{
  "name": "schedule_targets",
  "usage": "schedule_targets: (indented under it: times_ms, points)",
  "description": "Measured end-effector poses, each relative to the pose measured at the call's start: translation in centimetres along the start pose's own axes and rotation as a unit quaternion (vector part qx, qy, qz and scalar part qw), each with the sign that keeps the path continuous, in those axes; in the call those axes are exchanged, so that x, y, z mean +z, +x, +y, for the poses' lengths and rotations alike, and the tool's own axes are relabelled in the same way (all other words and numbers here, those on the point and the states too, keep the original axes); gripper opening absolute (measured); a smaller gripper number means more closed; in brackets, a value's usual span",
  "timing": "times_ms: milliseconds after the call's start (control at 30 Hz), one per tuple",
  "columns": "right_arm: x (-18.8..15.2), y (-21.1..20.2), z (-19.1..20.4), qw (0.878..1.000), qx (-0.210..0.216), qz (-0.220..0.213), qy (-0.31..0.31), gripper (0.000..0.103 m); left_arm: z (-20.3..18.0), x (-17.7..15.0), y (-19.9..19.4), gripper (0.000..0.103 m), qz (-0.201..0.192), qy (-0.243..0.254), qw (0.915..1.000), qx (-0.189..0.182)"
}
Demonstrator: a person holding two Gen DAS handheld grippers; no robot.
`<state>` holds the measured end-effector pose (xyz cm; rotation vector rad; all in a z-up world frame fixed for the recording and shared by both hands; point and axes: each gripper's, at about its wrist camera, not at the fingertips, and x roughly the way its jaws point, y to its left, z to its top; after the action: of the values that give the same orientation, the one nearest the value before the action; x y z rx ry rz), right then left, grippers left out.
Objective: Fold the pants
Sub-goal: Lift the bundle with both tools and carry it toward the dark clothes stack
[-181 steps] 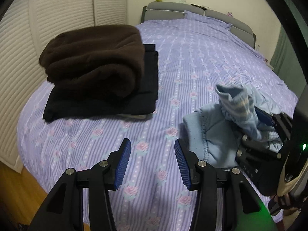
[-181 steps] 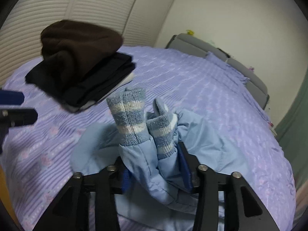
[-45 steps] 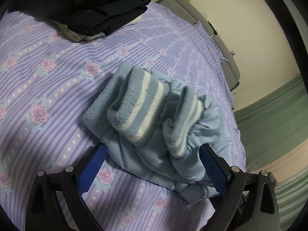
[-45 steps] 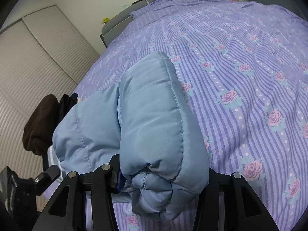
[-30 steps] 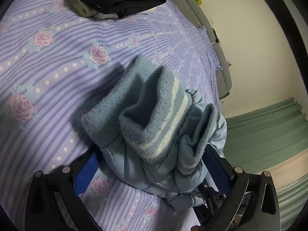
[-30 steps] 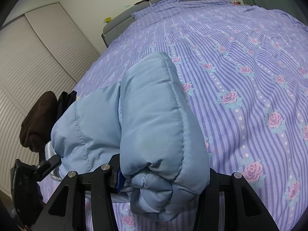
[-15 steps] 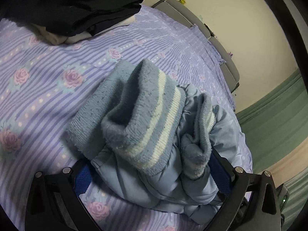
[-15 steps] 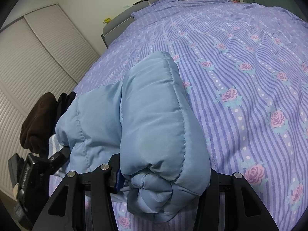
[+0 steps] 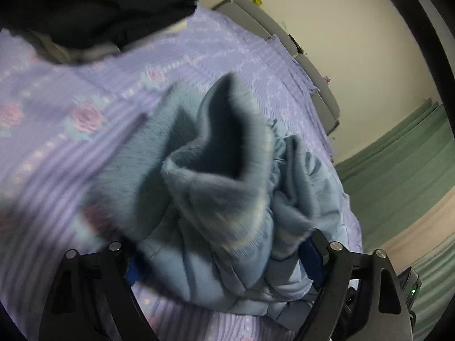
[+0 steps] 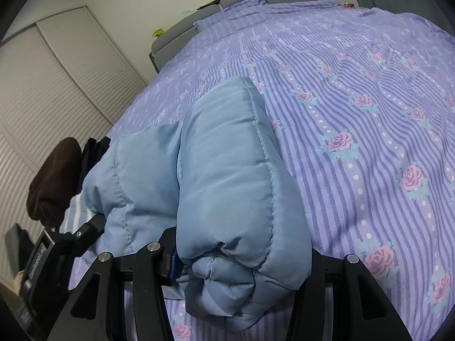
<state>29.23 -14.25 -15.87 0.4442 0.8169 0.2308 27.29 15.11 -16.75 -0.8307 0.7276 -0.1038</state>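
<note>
The light blue padded pants [image 10: 227,176] are bundled into a thick fold above the purple flowered bedspread [image 10: 369,113]. My right gripper [image 10: 241,258] is shut on the padded end of the bundle. In the left wrist view, my left gripper [image 9: 224,261] is closed around the other end, where the striped knit cuffs [image 9: 227,176] stick up; the view is blurred by motion. The left gripper also shows in the right wrist view [image 10: 57,244] at the lower left, against the bundle.
A stack of folded clothes, brown [image 10: 54,179] on black, lies on the bed's left side near the white slatted closet doors [image 10: 57,85]. The grey headboard [image 10: 227,2] is at the far end. Green curtains [image 9: 398,176] hang to the right.
The left gripper's jaws have closed in on the cuff end of the bundle, and its view has swung and blurred. The right gripper keeps its hold, shifted slightly.
</note>
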Motion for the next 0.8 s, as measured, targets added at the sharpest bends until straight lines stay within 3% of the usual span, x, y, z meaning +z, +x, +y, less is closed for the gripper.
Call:
schedule_targets:
  times_ms: [100, 167, 267, 467, 800]
  points:
    - [0.3, 0.2, -0.1, 1.000, 0.002, 0.002, 0.007, 0.049, 0.3, 0.8, 1.0, 0.085, 0.023, -0.015, 0.9996, -0.009]
    - [0.4, 0.2, 0.0, 1.000, -0.001, 0.005, 0.009, 0.049, -0.5, 1.2, 0.6, 0.067, 0.035, -0.006, 0.9994, -0.005]
    - [0.5, -0.5, 0.2, 1.000, 0.004, 0.013, 0.018, 0.049, -1.7, 1.5, -1.1, 0.054, 0.040, 0.007, 0.9991, -0.013]
    - [0.4, -4.3, 1.2, 0.999, 0.037, 0.003, 0.007, 0.046, -4.2, 1.3, -6.0, 0.051, 0.028, 0.049, 0.9982, -0.023]
    - [-0.4, -13.4, 6.2, 0.995, 0.047, -0.070, -0.056, 0.046, -7.0, 0.5, -15.4, 0.052, -0.012, 0.094, 0.9949, -0.034]
